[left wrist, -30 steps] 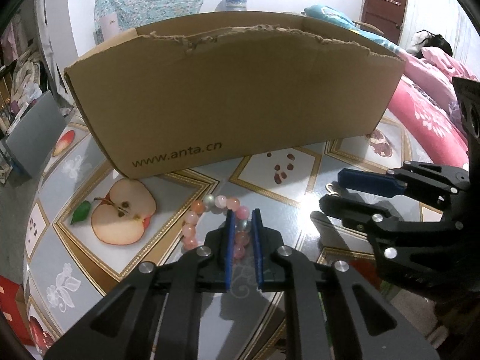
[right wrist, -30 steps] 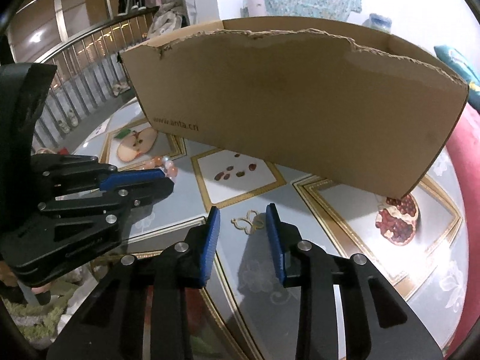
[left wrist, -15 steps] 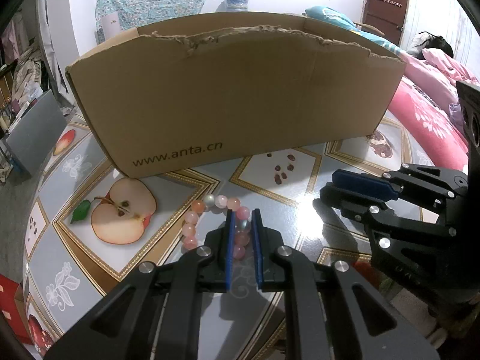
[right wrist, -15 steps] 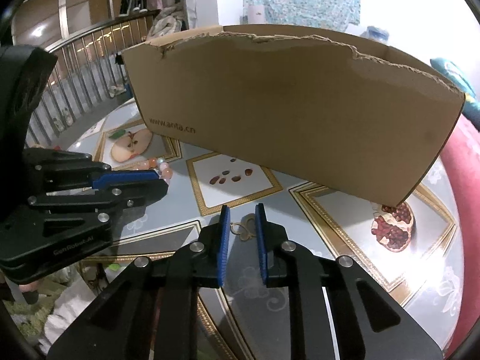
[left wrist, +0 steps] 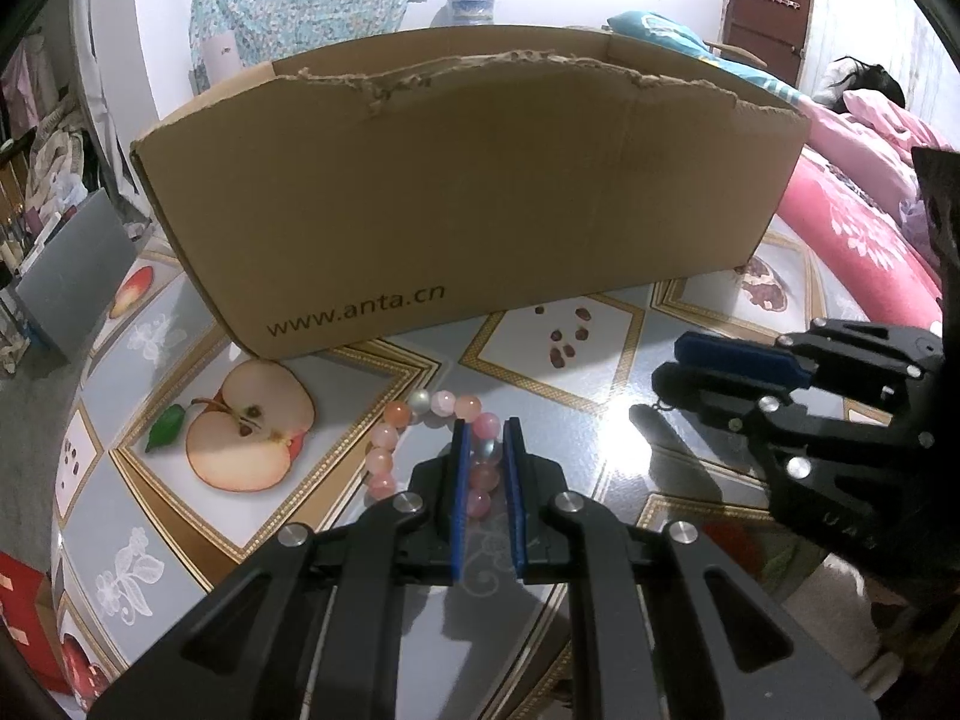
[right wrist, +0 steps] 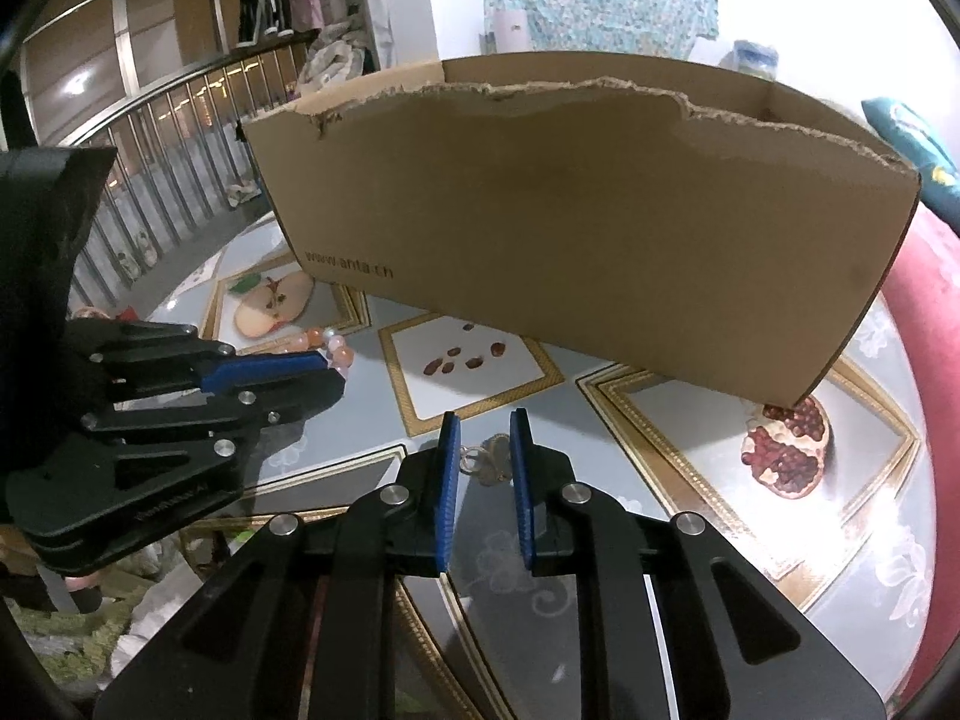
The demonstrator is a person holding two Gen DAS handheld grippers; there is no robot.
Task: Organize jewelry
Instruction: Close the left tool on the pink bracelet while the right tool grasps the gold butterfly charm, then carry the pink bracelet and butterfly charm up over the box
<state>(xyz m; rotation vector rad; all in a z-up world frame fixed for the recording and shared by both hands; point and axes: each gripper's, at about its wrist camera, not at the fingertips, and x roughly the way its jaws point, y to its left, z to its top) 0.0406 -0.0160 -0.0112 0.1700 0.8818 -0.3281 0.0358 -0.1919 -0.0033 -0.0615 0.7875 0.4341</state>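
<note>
- Your left gripper (left wrist: 485, 438) has its blue pads drawn in narrow around one side of the bead bracelet (left wrist: 420, 420); a run of pink and pale beads sits right between the pads, which appear to press on it.
- The rest of that bracelet curves out ahead of the fingertips and round to their left, lying on the glossy tabletop (left wrist: 360, 630) just beside the printed half apple (left wrist: 249, 432).
- Your right gripper (right wrist: 485, 444) has just been closing, and its jaws now stand narrow with a small gold-coloured pendant piece (right wrist: 489, 459) between them, at the tips.
- From the right wrist view you cannot tell whether the pads actually pinch the pendant piece or only flank it; it looks to be lying on the tabletop (right wrist: 690, 516).
- In the left wrist view, your right gripper (left wrist: 678, 360) comes in from the right, near the left gripper's tips but apart from them, with a tiny dark bit of the pendant piece just under its tip.
- In the right wrist view, your left gripper (right wrist: 330, 369) reaches in from the left, with the bracelet's (right wrist: 336, 348) beads showing at its tip.
- The torn-edged cardboard box (left wrist: 468, 198) printed "www.anta.cn" stands upright straight ahead of both grippers, beyond the jewelry and apart from it; its inside is hidden from both cameras.
- To the right of your right gripper, near the box's corner, a pomegranate print (right wrist: 786, 447) shows on the tabletop.
</note>
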